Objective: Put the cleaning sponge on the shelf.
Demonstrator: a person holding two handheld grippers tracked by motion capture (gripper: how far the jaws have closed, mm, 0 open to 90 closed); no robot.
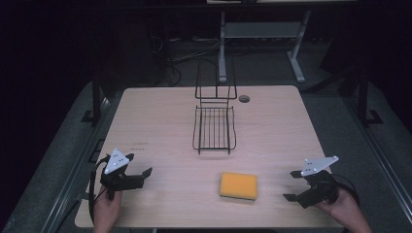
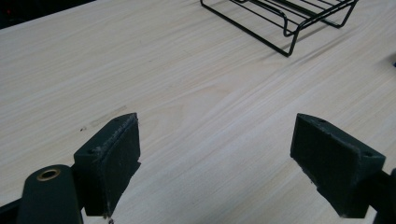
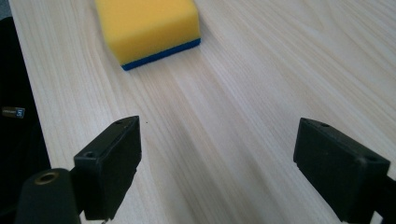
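A yellow rectangular foam sponge with a blue underside (image 1: 238, 186) lies flat on the pale wooden counter (image 1: 160, 116), near its front edge, its long axis crosswise. The right gripper (image 1: 293, 185) is nearer; both it and the left gripper (image 1: 140, 164) have jaws spread, empty. A black wire rack (image 1: 214, 127) stands behind.

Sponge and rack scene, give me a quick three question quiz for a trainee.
1. True or false: the yellow sponge lies inside the wire rack.
2. Which gripper is nearer the sponge? A left gripper B right gripper
3. Fill in: both grippers' jaws stand ____.

Key: 1 false, it lies on the table, apart from the rack. 2 B. 3 open.
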